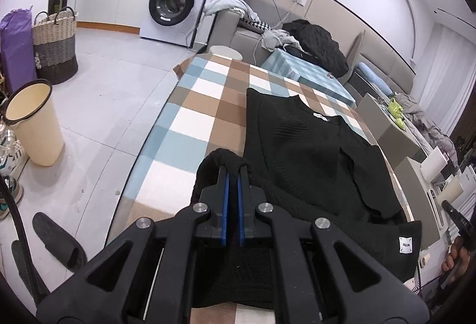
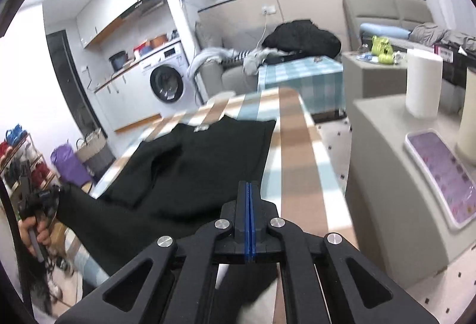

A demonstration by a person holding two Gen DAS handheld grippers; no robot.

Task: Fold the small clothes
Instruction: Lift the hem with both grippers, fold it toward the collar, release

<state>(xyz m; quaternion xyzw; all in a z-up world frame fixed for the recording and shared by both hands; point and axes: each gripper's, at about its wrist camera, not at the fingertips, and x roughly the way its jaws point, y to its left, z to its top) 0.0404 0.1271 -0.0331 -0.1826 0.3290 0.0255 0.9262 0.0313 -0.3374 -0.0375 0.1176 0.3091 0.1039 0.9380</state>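
Sweater, black knit, spread over the checked cloth of the desk, neckline and white label toward the far end, hem hanging off the near edge. Left gripper pinching a bunched edge of the knit, probably a sleeve or side hem, fingers pressed nearly together around the fold and held a little above the desk. Right gripper with its fingers pressed flat together; hovering near the sweater's right edge, apparently pinching nothing, though the tips sit close against dark fabric and contact cannot be ruled out. One sleeve already lying across the body. Step in hand, by the look of it: bringing the left side across for the lengthwise fold. Next move likely calling for carrying the pinched edge over toward the middle, laying it flat and square with the side seam, then letting go without dragging the knit.
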